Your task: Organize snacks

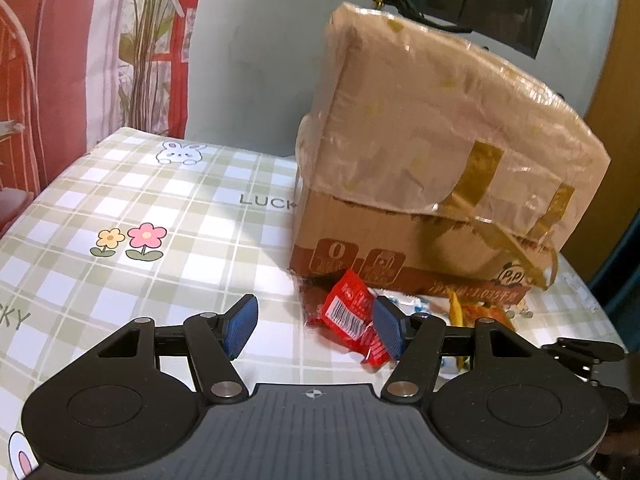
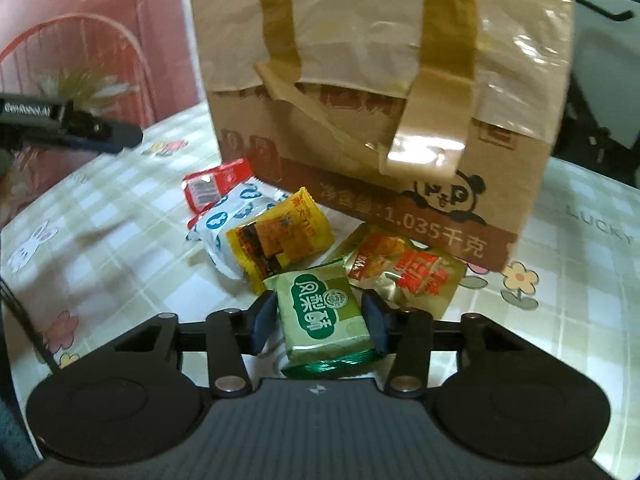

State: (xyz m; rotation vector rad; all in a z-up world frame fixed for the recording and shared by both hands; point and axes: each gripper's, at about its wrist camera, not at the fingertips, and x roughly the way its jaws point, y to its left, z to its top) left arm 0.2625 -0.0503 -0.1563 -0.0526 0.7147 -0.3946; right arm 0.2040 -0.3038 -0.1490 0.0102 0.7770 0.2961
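One cardboard box [image 2: 372, 152] is seen on one checked tablecloth [image 2: 120, 248]. Five snack packets are counted in the right wrist view: one red packet [image 2: 212, 186], one white-and-blue packet [image 2: 228, 220], one yellow packet [image 2: 280, 236], one gold-and-red packet [image 2: 404, 272] and one green packet [image 2: 326, 316]. Two strips of brown tape are counted on the box front, one at left [image 2: 280, 36] and one at right [image 2: 444, 60]. In the left wrist view, one box [image 1: 432, 168] and one red packet [image 1: 352, 316] are made out clearly; the other wrappers there are largely hidden and cannot be counted.
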